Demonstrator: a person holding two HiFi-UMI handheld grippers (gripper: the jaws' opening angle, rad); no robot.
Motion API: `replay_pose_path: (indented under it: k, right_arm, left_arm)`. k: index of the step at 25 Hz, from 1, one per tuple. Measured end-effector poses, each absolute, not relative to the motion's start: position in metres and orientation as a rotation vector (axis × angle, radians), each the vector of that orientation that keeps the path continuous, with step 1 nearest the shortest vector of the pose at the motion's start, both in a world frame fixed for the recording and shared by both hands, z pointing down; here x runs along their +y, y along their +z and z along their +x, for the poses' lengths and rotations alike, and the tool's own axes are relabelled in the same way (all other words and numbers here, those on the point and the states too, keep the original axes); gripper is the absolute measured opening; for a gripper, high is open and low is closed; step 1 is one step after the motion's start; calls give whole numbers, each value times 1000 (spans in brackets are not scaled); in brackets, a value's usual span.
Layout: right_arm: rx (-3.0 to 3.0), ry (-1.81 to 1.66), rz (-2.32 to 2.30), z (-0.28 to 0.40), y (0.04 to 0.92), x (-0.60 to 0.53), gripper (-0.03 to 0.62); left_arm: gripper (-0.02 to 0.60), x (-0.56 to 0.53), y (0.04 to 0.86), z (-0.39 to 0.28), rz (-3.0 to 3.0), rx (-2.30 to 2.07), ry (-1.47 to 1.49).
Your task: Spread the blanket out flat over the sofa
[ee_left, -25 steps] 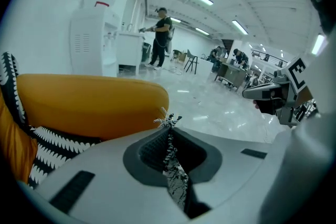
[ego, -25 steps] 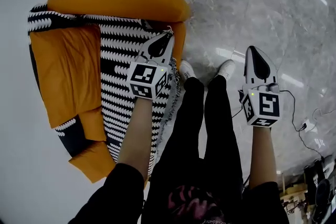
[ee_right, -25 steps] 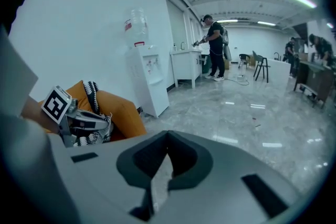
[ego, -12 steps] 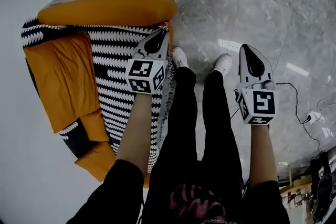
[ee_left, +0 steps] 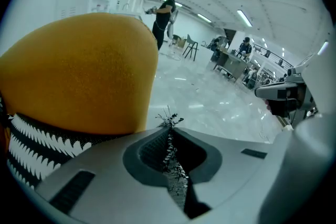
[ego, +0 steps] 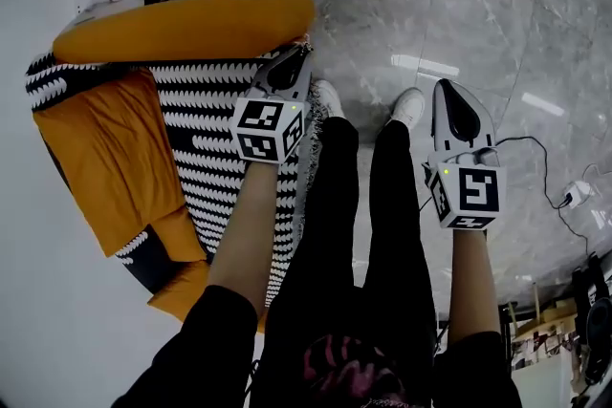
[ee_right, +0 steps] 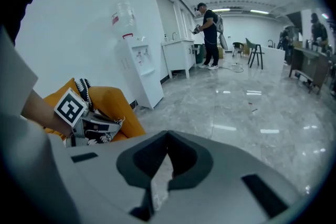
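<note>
Blanket, black-and-white wave-patterned knit with a fringed edge [ego: 206,124]: we find it lying across the seat of the orange upholstered sofa [ego: 182,22]. It sits just below the rounded armrest, and patterned cloth also shows above and below a flat orange cushion [ego: 105,158].

Left gripper [ego: 302,53]: we record its jaws closed on the blanket's edge at the seat's front corner, close to the end of the armrest. Strands of fringe [ee_left: 169,150] stand pinched between the jaws in the left gripper view.

Right gripper [ego: 448,91]: we note the jaws closed with nothing between them. It is held over the grey marble floor [ego: 382,5], well apart from the sofa, to the right of the person's black-trousered legs [ego: 368,205].

White shoes [ego: 411,105]: on the floor between the two grippers.
</note>
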State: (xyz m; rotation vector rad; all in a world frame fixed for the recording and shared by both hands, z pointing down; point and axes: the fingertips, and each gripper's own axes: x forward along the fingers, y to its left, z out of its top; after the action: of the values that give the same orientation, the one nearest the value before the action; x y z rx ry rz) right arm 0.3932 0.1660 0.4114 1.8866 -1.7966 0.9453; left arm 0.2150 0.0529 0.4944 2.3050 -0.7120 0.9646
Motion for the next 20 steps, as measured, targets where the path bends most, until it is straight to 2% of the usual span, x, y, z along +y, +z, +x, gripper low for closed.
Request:
replay_pose_path:
  k: [18, 19, 20]
  right_arm:
    - [-1720, 980, 1906, 410, 436, 165, 20]
    - [-1717, 982, 1908, 411, 437, 165, 20]
    - [-1714, 983, 1912, 412, 437, 165, 20]
  left_arm:
    - [28, 59, 551, 235, 2232, -568, 1064]
    - [35, 64, 553, 239, 2239, -525, 1084]
    - [107, 68, 555, 243, 2250, -489, 1106]
